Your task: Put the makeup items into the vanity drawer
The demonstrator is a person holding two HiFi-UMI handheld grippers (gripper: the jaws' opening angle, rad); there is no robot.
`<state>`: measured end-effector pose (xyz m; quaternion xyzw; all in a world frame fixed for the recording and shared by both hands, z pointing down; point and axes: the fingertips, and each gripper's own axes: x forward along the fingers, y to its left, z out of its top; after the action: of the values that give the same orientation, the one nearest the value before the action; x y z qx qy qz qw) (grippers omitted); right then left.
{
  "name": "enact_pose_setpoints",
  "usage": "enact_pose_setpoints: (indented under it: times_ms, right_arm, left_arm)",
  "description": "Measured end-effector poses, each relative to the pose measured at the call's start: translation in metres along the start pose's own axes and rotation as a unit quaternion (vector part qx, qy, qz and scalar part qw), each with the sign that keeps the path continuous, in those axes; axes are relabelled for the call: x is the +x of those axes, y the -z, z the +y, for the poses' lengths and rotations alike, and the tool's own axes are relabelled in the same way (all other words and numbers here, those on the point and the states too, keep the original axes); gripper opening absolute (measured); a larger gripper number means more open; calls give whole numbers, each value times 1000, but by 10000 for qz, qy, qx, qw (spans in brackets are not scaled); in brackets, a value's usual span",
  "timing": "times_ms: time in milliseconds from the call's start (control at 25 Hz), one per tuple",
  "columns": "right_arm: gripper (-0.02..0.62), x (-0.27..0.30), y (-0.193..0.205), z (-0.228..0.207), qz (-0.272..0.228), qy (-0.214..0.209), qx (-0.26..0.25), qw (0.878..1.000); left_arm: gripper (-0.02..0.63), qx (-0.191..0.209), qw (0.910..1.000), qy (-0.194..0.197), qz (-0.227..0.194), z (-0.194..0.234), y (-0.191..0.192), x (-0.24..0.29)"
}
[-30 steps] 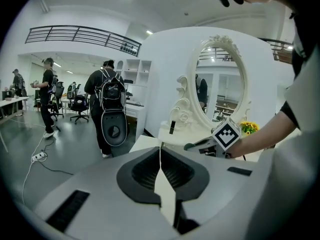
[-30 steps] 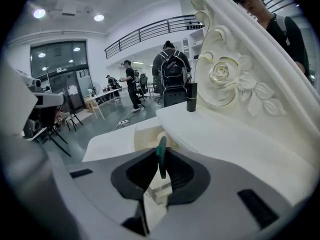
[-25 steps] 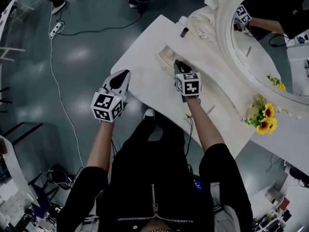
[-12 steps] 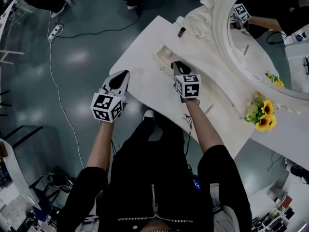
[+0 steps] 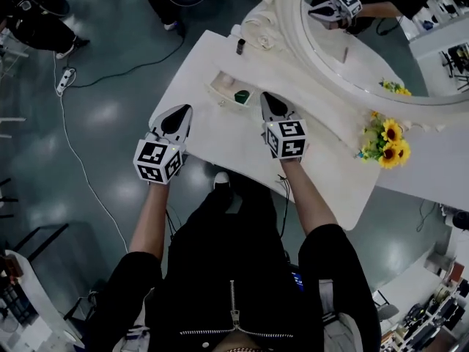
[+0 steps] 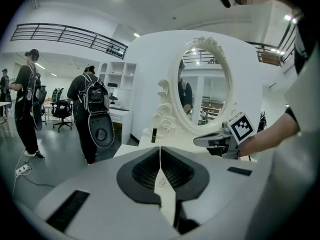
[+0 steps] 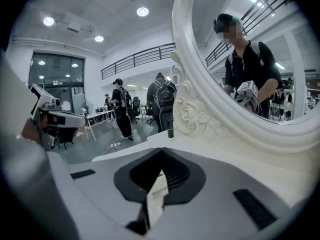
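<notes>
Two empty grippers hovered over the vanity [image 5: 220, 134]: left gripper [image 5: 187, 111] jaws together, right gripper [image 5: 266, 97] jaws just closed on nothing beside the open drawer [image 5: 219, 86], where a green item [image 5: 241, 94] lay, presumably dropped there; a dark tube [image 5: 239, 46] stood far, unpacked.

Open vanity drawer [image 5: 220, 86], small green item [image 5: 241, 95] inside

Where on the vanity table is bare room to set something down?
Bare tabletop lies between the left gripper and right gripper, and between the right gripper and the sunflowers. Crowded around the open drawer by the mirror.
</notes>
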<state>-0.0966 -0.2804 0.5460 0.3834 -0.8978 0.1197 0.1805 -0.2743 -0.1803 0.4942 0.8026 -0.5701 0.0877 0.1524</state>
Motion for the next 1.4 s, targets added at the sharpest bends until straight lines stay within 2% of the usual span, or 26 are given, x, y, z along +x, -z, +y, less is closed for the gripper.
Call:
enact_pose_setpoints:
  times_ms: [280, 520, 640, 960, 1240, 1400]
  right_arm:
    - [6, -66, -1, -47, -287, 707, 408, 9963]
    - [6, -135, 16, -86, -403, 1495, 570, 9863]
    - [6, -164, 25, -102, -420, 1775, 643, 9811]
    - [6, -205, 51, -124, -355, 2211, 919, 9702]
    - [8, -207, 84, -132, -65, 2424, 1209, 9626]
    - [45, -197, 112, -128, 241, 2364, 1382, 9615]
  left_arm:
    - [23, 240, 9971, 720, 16, -50, -13, 34]
    - [23, 464, 9880, 1476, 39, -109, -22, 69]
    - [23, 536, 9838, 1711, 25, -132, -26, 81]
    - [23, 572, 9762, 2083, 197, -174, -15, 99]
    - [23, 534, 9757, 2097, 348, -179, 0, 107]
    - [23, 492, 9748, 2108, 532, -180, 16, 109]
